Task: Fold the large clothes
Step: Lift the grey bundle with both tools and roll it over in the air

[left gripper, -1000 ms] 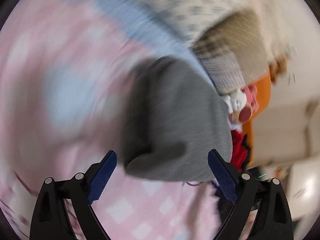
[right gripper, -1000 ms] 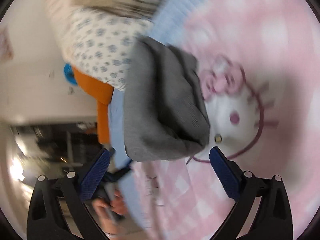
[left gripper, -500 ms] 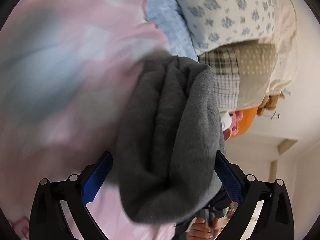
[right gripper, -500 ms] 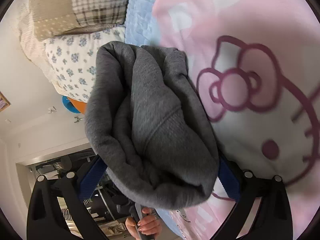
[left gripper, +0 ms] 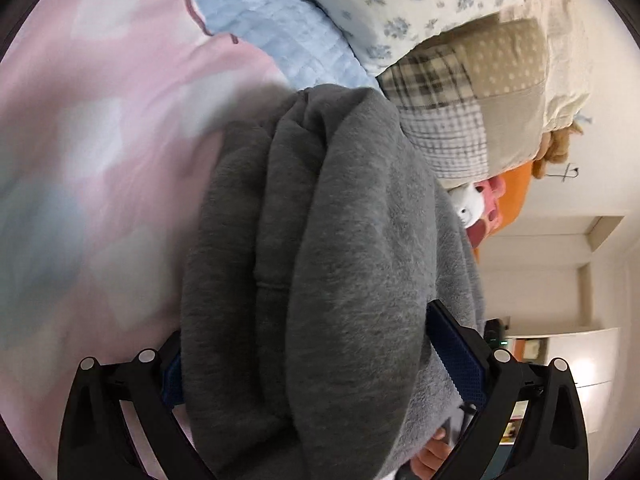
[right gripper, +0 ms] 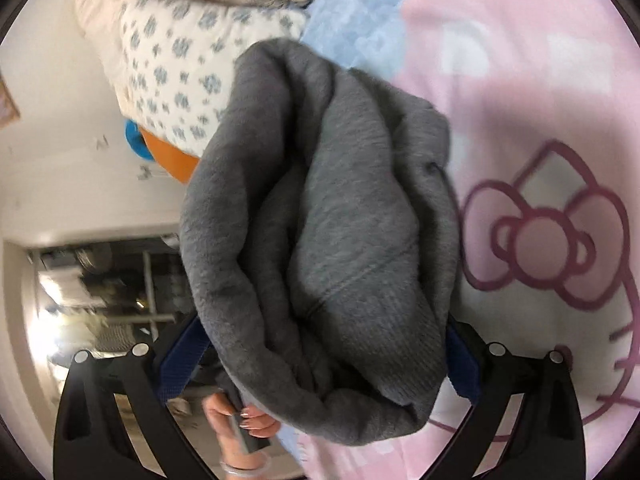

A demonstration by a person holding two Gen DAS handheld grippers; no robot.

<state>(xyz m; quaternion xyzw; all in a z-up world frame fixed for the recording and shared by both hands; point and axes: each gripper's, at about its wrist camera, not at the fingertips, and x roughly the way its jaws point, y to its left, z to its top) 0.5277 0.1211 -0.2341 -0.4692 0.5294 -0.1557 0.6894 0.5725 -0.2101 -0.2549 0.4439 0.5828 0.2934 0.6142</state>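
Note:
A folded grey sweatshirt bundle (left gripper: 320, 240) lies on a pink cartoon-print blanket (left gripper: 100, 160). My left gripper (left gripper: 304, 328) stands at its widest around one end of the bundle. The cloth fills the gap and hides the left pad, while the blue right pad (left gripper: 456, 360) shows beside the fabric. From the opposite end, my right gripper (right gripper: 320, 324) straddles the same bundle (right gripper: 320, 220), jaws equally wide, with both blue pads partly covered by cloth. I see no squeeze in the fabric from either gripper.
A light blue quilt (left gripper: 280, 32) lies beyond the pink blanket (right gripper: 540, 120). Behind it are a floral pillow (left gripper: 400, 0), a patchwork pillow (left gripper: 480, 100) and plush toys (left gripper: 480, 208). A person's hand (right gripper: 240, 420) shows past the bundle. The bed's edge and the room lie beyond it.
Both grippers have moved forward onto the grey bundle from opposite ends. It lay ahead of the fingertips before and now sits between the fingers. The jaw widths look the same.

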